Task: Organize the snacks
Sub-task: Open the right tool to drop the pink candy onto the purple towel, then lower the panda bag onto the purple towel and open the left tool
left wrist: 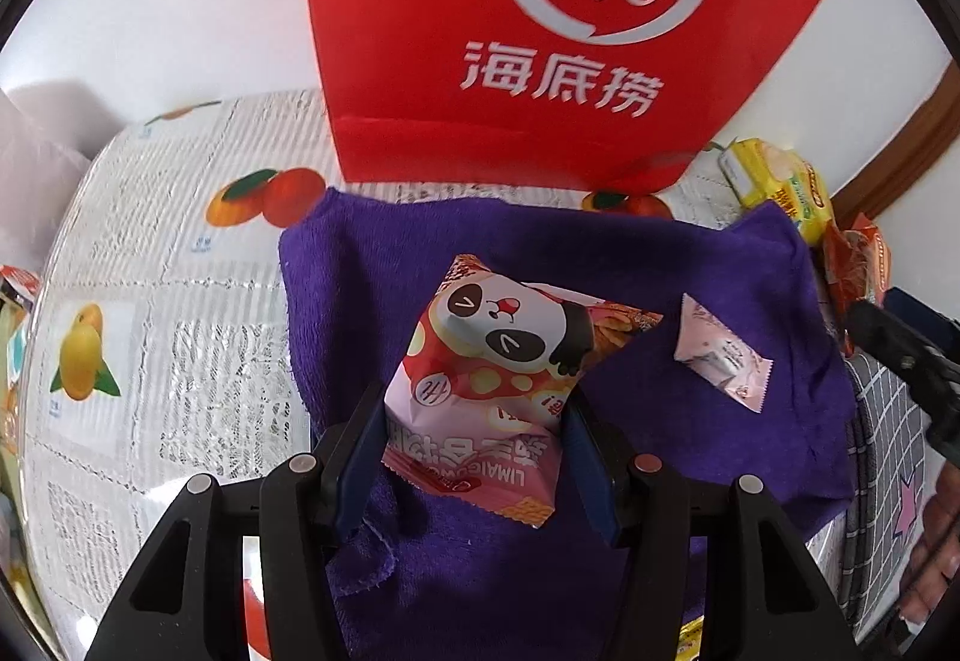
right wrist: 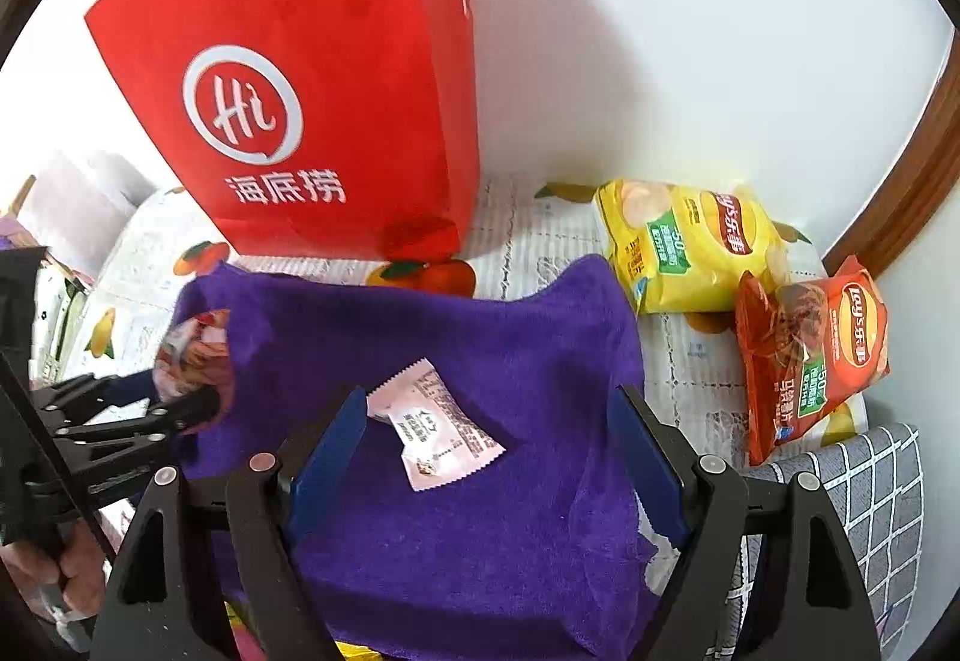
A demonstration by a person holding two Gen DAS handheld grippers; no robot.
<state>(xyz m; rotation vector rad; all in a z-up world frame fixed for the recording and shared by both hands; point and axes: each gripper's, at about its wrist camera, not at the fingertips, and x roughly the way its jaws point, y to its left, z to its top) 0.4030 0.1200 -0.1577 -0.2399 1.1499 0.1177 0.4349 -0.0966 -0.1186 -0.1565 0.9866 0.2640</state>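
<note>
My left gripper is clamped on the panda snack pack, above the purple towel in front of the red bag. I should keep a light squeeze (it is puffy). My right gripper gapes wide over the small pink sachet, holding nothing. The red bag's mouth is cut off above.

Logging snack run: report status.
Left gripper shut on panda snack pack. Right gripper open over pink sachet. Red bag ahead, unobstructed.
</note>
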